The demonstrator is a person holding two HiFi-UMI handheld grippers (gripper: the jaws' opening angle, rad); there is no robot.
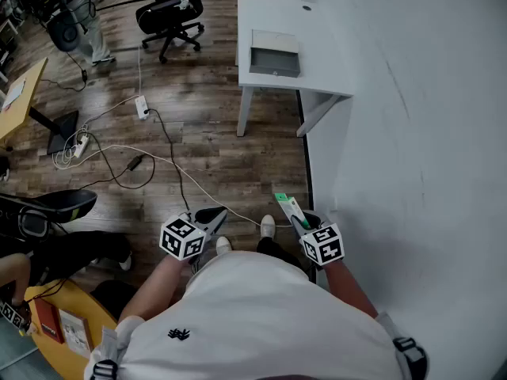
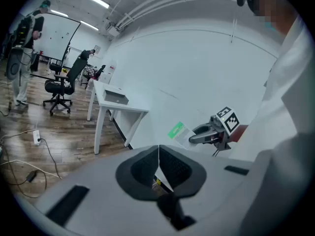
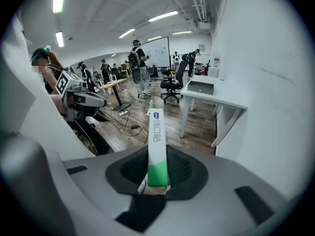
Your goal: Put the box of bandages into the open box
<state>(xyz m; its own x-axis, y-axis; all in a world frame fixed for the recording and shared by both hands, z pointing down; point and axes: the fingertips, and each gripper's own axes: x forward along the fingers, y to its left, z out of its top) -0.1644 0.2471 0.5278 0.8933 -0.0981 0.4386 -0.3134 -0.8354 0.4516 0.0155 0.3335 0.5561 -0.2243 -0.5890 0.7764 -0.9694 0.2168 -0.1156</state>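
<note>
Right claw [image 3: 157, 176] pinched bandage box [image 3: 156, 141] by its green end, the rest poking out past the tips. Left claw [image 2: 158, 163] pressed together, empty. Probably light, stiff card, crushable; a gentle hold across the flat faces seemed right. Grey box [image 1: 275, 54] on desk [image 1: 317, 70], well ahead of claw

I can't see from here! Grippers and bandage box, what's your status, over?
Right gripper shut on bandage box. Left gripper shut, empty. Open box sits on white desk ahead. Cables on floor, off left.
</note>
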